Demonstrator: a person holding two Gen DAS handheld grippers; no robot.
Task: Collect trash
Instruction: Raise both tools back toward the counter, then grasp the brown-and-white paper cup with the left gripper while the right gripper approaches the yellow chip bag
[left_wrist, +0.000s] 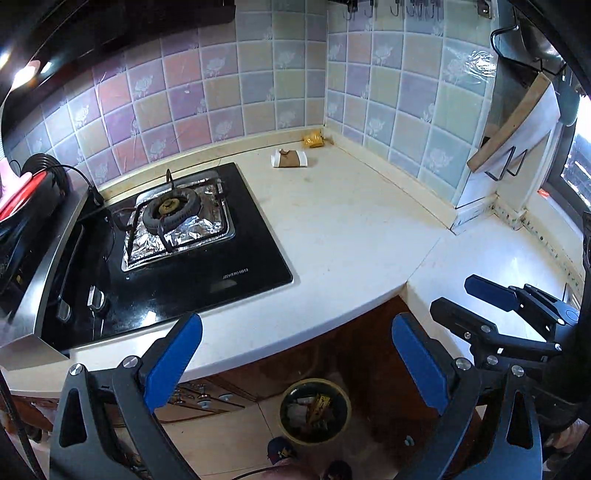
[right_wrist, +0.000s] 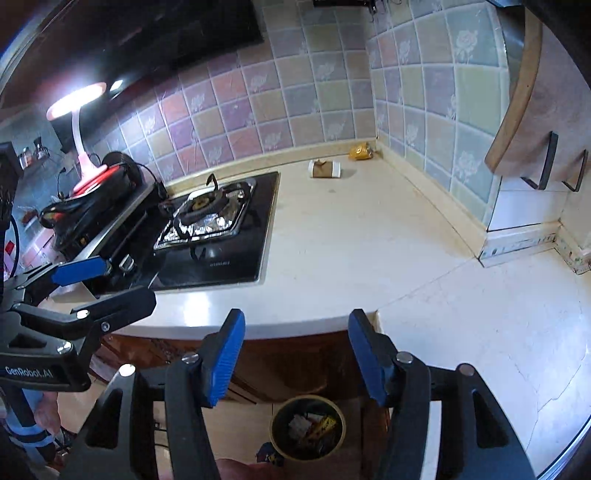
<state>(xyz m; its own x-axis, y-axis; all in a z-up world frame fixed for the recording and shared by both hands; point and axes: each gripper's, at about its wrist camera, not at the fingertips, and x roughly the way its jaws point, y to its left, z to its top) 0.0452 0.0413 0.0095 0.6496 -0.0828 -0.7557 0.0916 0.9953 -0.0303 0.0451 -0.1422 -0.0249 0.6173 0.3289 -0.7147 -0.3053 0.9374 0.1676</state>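
Hovering above the front edge of the cream stone tabletop (left_wrist: 351, 221), both grippers point down and forward. The left gripper (left_wrist: 297, 360) has its blue-padded fingers (left_wrist: 173, 363) spread wide apart, nothing between them. The right gripper (right_wrist: 297, 356) has its blue-padded fingers (right_wrist: 225, 363) apart as well, somewhat narrower, also holding nothing. Each gripper shows in the other's view: the right one at the right edge of the left wrist view, the left one at the left edge of the right wrist view.

Directly below the gap between the fingers, on the tiled floor in front of the brown wooden cabinet (right_wrist: 295, 369), stands a round dark waste bin (left_wrist: 314, 411) with wrappers and scraps already inside, one of them yellow and black.

Trash remaining on the tabletop, well apart from the grippers: a brown-and-white paper cup (left_wrist: 289, 158) lying on its side toward the back, and a crumpled yellow wrapper (left_wrist: 313, 140) just beyond it in the corner where the pastel tiled walls (left_wrist: 221, 92) meet.

Left of the cup: a black glass gas hob (left_wrist: 177, 251), foil lining around its burner (left_wrist: 168, 210). Further left, a pink desk lamp (right_wrist: 79, 110), lit. On the right, a wooden cutting board (left_wrist: 513, 125) leans in a black wire rack.
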